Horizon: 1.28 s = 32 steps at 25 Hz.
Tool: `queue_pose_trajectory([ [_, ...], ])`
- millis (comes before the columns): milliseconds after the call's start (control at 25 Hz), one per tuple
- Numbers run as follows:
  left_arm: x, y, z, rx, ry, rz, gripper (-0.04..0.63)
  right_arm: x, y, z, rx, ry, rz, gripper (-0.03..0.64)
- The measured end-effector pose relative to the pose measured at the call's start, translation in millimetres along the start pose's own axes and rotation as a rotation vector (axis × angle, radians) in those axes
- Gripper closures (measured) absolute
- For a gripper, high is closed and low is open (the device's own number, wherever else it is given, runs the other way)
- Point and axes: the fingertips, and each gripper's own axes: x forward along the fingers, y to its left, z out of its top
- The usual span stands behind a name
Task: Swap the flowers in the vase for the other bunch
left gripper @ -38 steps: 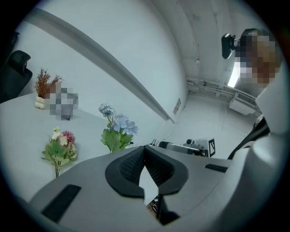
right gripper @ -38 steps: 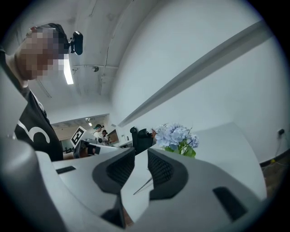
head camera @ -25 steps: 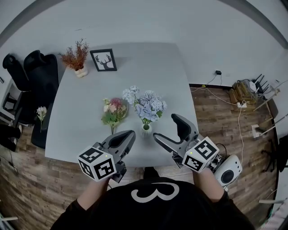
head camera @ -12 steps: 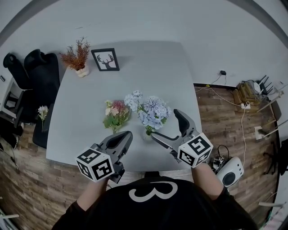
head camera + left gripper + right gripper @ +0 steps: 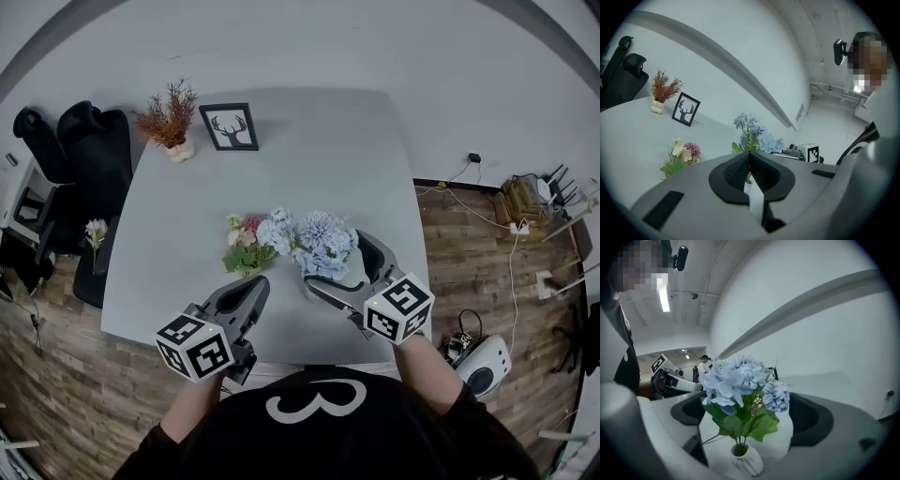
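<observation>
Right gripper (image 5: 750,414), its jaws just opened wide, straddles the blue flowers (image 5: 740,380) in the vase (image 5: 746,460) without pressing them. The left gripper (image 5: 750,161) is closed and empty. A pink bunch (image 5: 246,246) lies at the blue flowers' nine o'clock.

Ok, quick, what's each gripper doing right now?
Left gripper: shut, empty.
Right gripper: open, jaws just opened wide, blue flowers between them, not gripped.
</observation>
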Motion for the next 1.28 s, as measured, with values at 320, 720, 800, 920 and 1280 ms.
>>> queue_pose_trajectory([
  [320, -6.3, 7.9, 1.0, -0.011, -0.01, 0.019, 0.584, 12.3, 6.2, -3.6, 0.035, -0.006, 0.044, 0.096],
  [720, -11.8, 10.2, -1.6, -0.027, -0.017, 0.018, 0.584, 11.1, 2.3, -1.1, 0.061, -0.03, 0.004, 0.373],
  [800, -12.2, 11.0, -1.7, -0.029, -0.016, 0.02, 0.584, 10.5, 3.5, 1.3, 0.051, -0.038, 0.001, 0.439],
  [920, -15.1, 10.7, -4.5, -0.032, -0.017, 0.023, 0.584, 8.2, 6.7, 1.9, 0.039, -0.045, -0.003, 0.524],
  [1280, -23.7, 6.8, -5.8, -0.037, -0.025, 0.027, 0.584, 1.8, 13.4, 3.6, 0.027, -0.045, -0.016, 0.584],
])
